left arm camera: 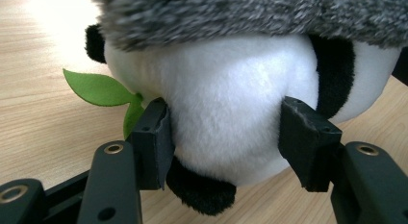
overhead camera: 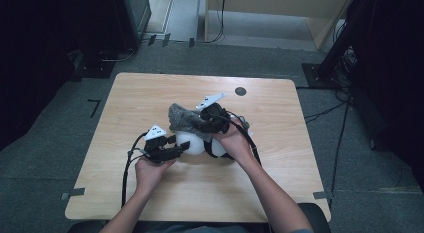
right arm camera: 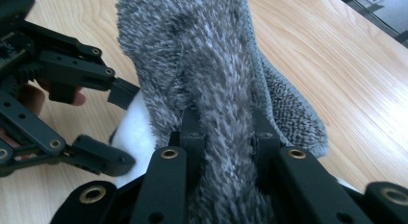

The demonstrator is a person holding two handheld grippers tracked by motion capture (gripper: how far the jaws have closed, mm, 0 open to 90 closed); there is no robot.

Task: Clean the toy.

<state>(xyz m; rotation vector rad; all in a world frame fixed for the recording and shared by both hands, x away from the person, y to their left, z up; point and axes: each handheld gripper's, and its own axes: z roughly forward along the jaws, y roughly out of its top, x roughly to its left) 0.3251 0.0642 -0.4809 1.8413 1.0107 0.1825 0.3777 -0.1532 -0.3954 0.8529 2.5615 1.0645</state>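
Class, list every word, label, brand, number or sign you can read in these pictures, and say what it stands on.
None: no readable text on the black-and-white plush panda, the grey fuzzy cloth, the light wooden table or either gripper.

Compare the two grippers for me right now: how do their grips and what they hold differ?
The left gripper has its jaws set wide around the white panda plush; the right gripper has its jaws close together, pinching a fold of the grey fuzzy cloth. The plush rests on the table; the cloth drapes over it. Both are gripping soft things.
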